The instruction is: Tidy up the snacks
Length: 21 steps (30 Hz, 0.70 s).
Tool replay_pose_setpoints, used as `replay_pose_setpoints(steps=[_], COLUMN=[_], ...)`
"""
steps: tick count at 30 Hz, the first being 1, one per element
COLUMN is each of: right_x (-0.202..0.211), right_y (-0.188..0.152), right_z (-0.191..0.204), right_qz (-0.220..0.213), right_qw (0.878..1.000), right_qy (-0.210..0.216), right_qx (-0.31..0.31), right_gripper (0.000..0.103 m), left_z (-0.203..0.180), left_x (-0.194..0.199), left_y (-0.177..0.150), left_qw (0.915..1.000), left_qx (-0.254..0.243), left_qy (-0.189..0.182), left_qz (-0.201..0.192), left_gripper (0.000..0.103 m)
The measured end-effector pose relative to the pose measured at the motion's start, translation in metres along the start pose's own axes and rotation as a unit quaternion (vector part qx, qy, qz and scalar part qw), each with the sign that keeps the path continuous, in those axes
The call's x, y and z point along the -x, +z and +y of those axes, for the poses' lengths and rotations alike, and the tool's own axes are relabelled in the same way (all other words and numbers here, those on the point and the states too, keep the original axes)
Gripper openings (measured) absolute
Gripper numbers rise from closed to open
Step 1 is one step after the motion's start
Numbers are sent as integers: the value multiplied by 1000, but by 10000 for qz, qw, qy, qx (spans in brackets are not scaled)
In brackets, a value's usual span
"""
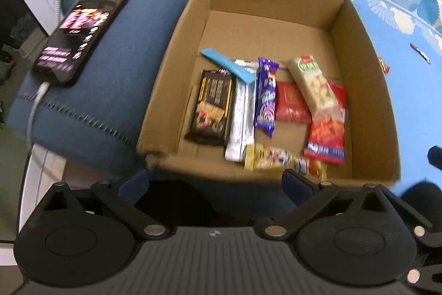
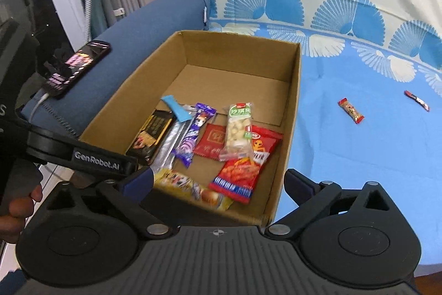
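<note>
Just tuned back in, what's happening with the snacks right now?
A person is sorting snacks into the cardboard box with two handheld grippers. Both the left gripper and the right gripper are open and empty, near the box's front edge. About nine packets lie inside, including a red chip bag. Two small snacks, a red-and-gold one and a dark one, lie outside the box on the blue cloth.

Both wrist cams look steeply down, close, from box's [image 1: 367, 112] near edge; both show box [image 2: 292, 112], phone [image 1: 80, 35].
</note>
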State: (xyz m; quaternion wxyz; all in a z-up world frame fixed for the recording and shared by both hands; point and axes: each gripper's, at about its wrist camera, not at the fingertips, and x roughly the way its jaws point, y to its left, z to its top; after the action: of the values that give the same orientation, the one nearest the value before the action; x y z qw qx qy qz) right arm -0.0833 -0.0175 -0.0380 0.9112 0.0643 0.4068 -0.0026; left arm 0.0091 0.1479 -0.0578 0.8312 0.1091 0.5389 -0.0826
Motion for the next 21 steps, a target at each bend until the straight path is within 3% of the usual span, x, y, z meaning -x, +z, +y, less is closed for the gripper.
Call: replay_pose_setpoints(steps=[21], right_x=[101], right_y=[-50], right_z=[17], right_qz=[-988], right_qw=[9943], right_qy=[-175], right_qx=[356], right_gripper=[102], left_z=[-21], left_x=[94], left_y=[-80], left_qw=[9951], left_qx=[-222], left_qy=[100], left_qz=[-957], left_gripper=[103])
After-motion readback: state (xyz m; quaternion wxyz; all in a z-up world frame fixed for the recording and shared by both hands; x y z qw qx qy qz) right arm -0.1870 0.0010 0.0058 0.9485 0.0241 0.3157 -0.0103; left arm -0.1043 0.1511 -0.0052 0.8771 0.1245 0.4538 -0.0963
